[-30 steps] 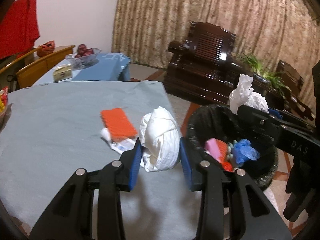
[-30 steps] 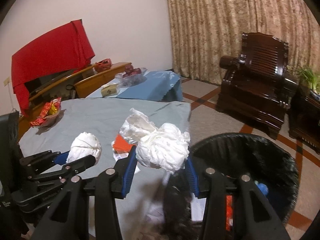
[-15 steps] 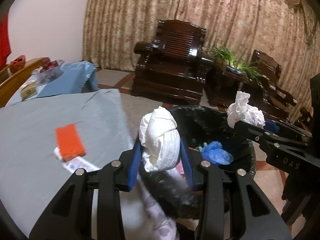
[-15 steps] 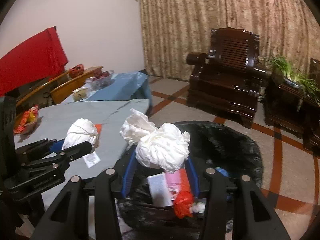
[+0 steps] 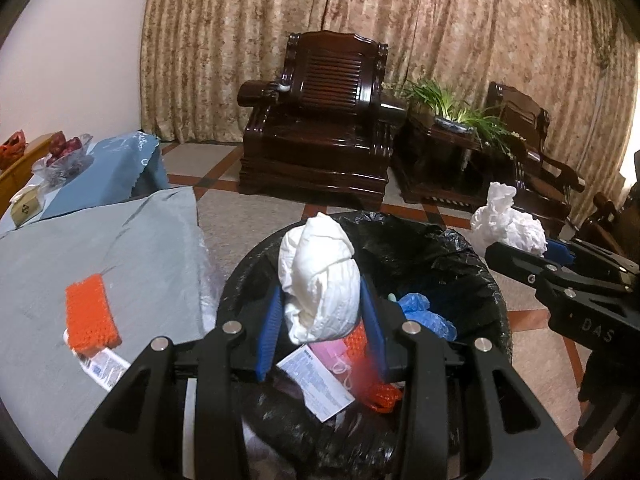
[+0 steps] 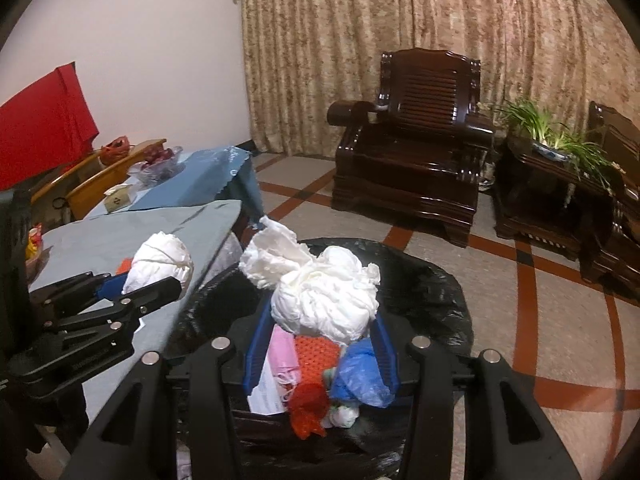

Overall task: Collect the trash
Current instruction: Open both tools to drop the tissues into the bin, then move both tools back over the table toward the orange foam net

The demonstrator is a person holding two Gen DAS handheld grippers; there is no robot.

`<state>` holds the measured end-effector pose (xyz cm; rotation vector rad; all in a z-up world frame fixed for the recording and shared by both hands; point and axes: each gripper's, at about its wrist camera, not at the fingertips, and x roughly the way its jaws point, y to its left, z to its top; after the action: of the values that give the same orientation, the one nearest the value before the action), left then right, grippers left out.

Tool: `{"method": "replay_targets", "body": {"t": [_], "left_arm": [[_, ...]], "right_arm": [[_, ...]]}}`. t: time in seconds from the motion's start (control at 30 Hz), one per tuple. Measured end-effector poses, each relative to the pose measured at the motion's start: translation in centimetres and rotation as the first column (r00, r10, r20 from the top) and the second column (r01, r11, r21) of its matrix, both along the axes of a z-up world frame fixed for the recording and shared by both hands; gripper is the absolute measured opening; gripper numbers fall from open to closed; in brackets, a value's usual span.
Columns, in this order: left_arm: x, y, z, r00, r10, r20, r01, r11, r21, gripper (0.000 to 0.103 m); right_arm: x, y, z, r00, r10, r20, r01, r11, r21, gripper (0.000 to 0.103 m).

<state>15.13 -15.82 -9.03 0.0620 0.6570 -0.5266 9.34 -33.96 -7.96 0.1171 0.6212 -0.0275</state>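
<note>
My left gripper (image 5: pixel 320 328) is shut on a white paper wad (image 5: pixel 318 276) and holds it over the black-lined trash bin (image 5: pixel 452 240). My right gripper (image 6: pixel 322 344) is shut on a crumpled white tissue (image 6: pixel 320 288), also above the bin (image 6: pixel 432 280). Each gripper shows in the other's view: the right one (image 5: pixel 560 268) with its tissue (image 5: pixel 508 224), the left one (image 6: pixel 104 292) with its wad (image 6: pixel 160 260). The bin holds a pink packet (image 6: pixel 282 356), orange mesh (image 6: pixel 314 356), blue plastic (image 6: pixel 360 376) and a printed paper (image 5: pixel 316 384).
An orange mesh sponge (image 5: pixel 90 312) and a printed wrapper (image 5: pixel 102 368) lie on the grey-blue tablecloth (image 5: pixel 80 248) left of the bin. A dark wooden armchair (image 5: pixel 328 120), a plant stand (image 5: pixel 452 120) and curtains stand behind. A fruit bowl (image 5: pixel 60 156) sits far left.
Both grippers swung right from over the table to above the bin, carrying their wads. The bin now lies directly beneath both.
</note>
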Motion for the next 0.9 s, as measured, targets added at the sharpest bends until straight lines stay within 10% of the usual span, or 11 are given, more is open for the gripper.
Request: {"method": "replay_targets", "body": {"t": [0.3,0.53,0.9], "left_arm": [[2.0,-2.2,-0.9,1.000,-0.021,-0.020,0.022,1.000,0.019,0.038],[3.3,-3.4,-1.3,0.999,-0.027,-0.044,0.028,1.000,0.014,0.061],[2.3,2.4,0.9,0.997,0.080,-0.001,-0.080,0.997,0.007,0.086]], "right_arm": [[1.4,-2.2,-1.6,0.999,-0.039,-0.030,0.039,0.999,0.002,0.048],[1.8,-3.4,-3.0,0.994,-0.093,-0.051,0.091,0.995,-0.033,0.090],[-0.1,-2.1,-1.2,0.997,-0.072,-0.002,0.072,0.997,0.005,0.097]]}}
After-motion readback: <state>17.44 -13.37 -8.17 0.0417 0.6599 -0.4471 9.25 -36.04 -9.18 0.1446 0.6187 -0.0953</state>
